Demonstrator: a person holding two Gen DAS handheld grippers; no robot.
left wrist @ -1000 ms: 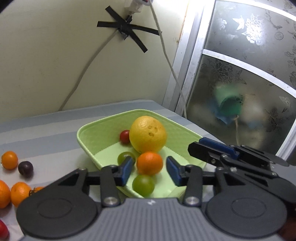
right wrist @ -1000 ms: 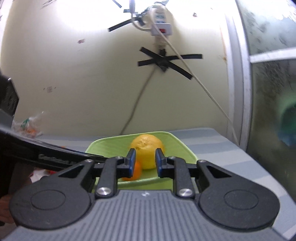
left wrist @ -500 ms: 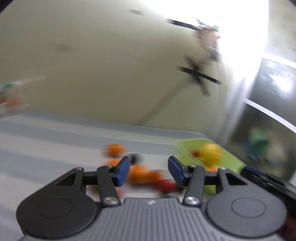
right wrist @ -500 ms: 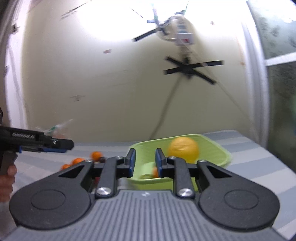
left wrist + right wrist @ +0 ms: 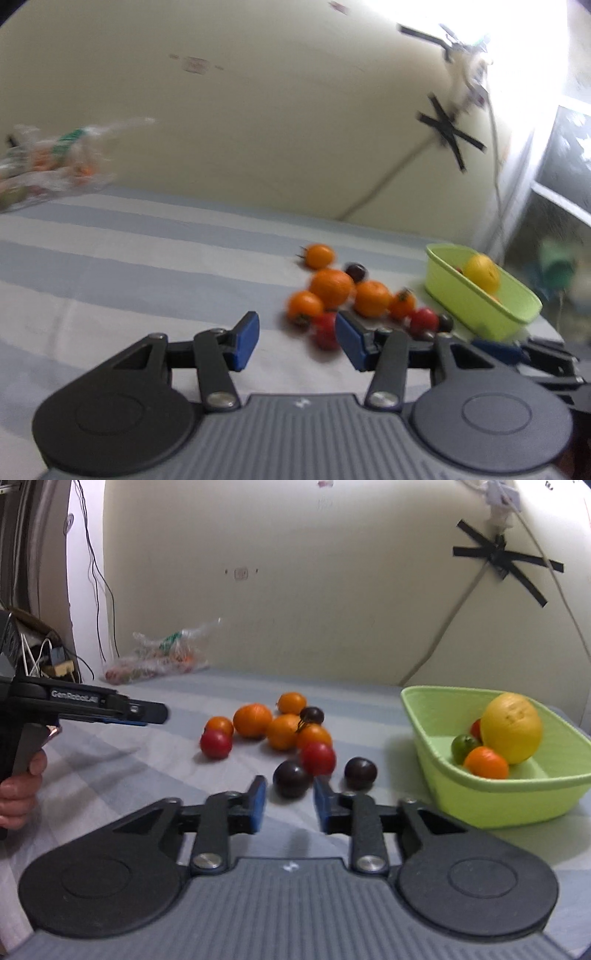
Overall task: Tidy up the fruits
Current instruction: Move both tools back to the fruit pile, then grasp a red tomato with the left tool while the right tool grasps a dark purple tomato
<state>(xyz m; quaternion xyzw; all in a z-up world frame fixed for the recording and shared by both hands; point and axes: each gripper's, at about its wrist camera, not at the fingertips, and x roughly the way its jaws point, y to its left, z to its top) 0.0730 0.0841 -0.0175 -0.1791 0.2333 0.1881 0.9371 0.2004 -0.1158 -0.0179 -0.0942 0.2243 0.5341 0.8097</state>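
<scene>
A green basket (image 5: 491,794) at the right holds a large yellow citrus (image 5: 511,728), an orange fruit (image 5: 485,762) and a green one (image 5: 463,746); it also shows in the left wrist view (image 5: 476,302). A cluster of orange, red and dark fruits (image 5: 280,727) lies on the striped cloth. My right gripper (image 5: 288,805) is open and empty just short of a dark plum (image 5: 291,779). My left gripper (image 5: 295,338) is open and empty, left of a red tomato (image 5: 325,332). The left gripper also shows in the right wrist view (image 5: 140,714).
A clear plastic bag with produce (image 5: 159,661) lies at the back left against the cream wall. A cable taped with black tape (image 5: 502,559) hangs down the wall behind the basket. A frosted window (image 5: 561,206) stands at the far right.
Both grippers have swung left from over the basket toward the loose fruits on the cloth. The right gripper's jaws have opened wider.
</scene>
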